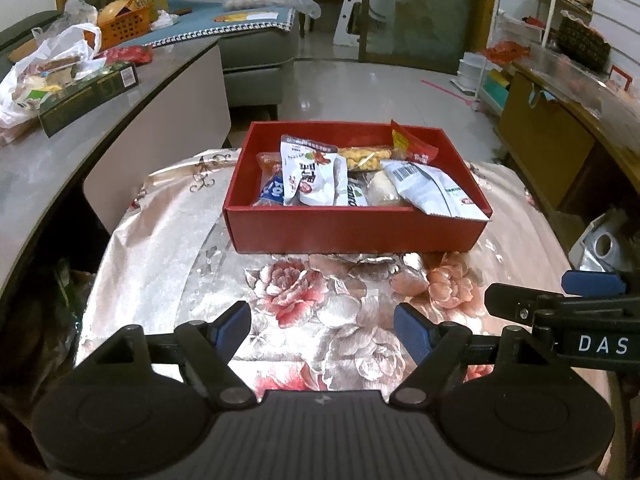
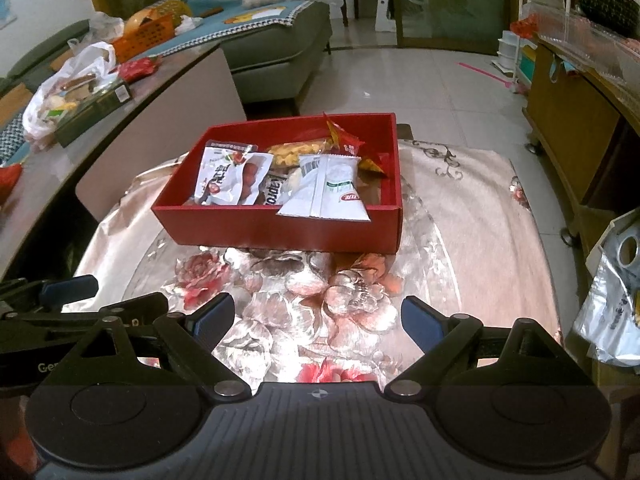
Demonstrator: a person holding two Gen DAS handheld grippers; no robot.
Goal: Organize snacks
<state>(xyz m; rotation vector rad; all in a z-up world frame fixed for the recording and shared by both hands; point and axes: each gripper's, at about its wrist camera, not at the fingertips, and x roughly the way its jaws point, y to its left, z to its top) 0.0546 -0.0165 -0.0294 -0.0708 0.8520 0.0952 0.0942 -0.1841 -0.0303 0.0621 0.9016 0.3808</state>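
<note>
A red box (image 1: 352, 228) (image 2: 280, 228) stands on a flowered cloth (image 1: 312, 292) (image 2: 304, 300). It holds several snack packets: a white packet with red fruit print (image 1: 310, 174) (image 2: 230, 178), a white packet with a green and red label (image 1: 436, 190) (image 2: 332, 190), a clear bag of yellow snacks (image 1: 364, 158) (image 2: 296, 150) and a red packet (image 1: 412, 146) (image 2: 346, 138). My left gripper (image 1: 322, 330) is open and empty above the cloth, in front of the box. My right gripper (image 2: 318, 322) is open and empty beside it; its finger shows in the left wrist view (image 1: 592, 283).
A curved grey counter (image 1: 80, 148) (image 2: 80, 120) on the left carries a white plastic bag (image 1: 44, 68) (image 2: 68, 80), a dark green box (image 1: 88, 96) and an orange basket (image 1: 120, 24). A wooden cabinet (image 1: 560, 136) (image 2: 576, 120) stands on the right. A silver bag (image 2: 612, 300) lies at the cloth's right edge.
</note>
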